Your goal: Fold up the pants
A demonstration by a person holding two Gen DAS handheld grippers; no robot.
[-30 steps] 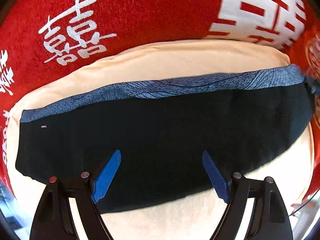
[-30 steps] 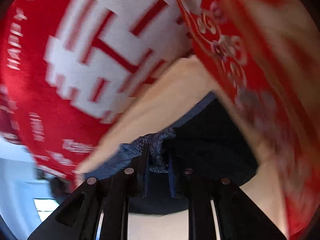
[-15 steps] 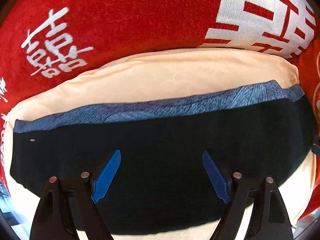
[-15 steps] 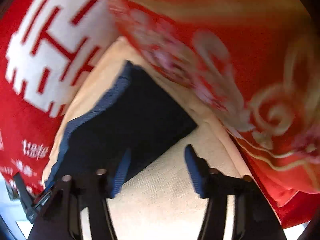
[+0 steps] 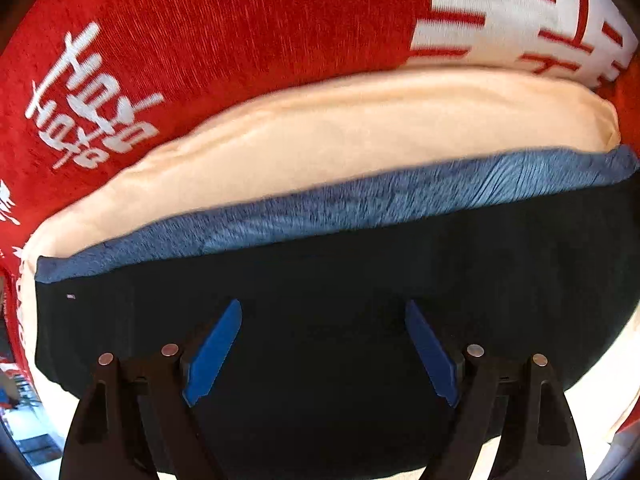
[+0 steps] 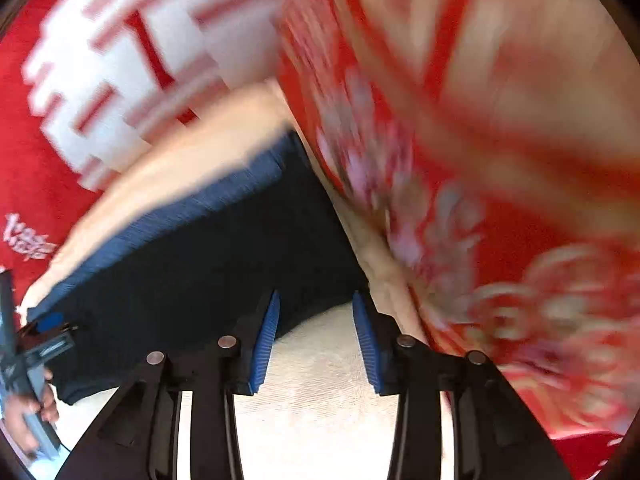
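Note:
Dark navy pants with a lighter blue waistband lie folded flat on a cream cloth. My left gripper hovers just over the middle of the pants, pointing down, jaws wide open with nothing between them. In the blurred right wrist view, my right gripper is over the near right corner of the pants. Its jaws are closing, the blue pads still apart and not pressing on the fabric edge that lies between them.
A red blanket with white characters lies under the cream cloth. Its flowered red part runs along the right side of the pants. A person's hand holding the other gripper shows at the far left of the right wrist view.
The right gripper let go of the waistband corner, opened, swung over to the pants' right corner and has begun to narrow. The left gripper drifted slightly lower over the pants, still open.

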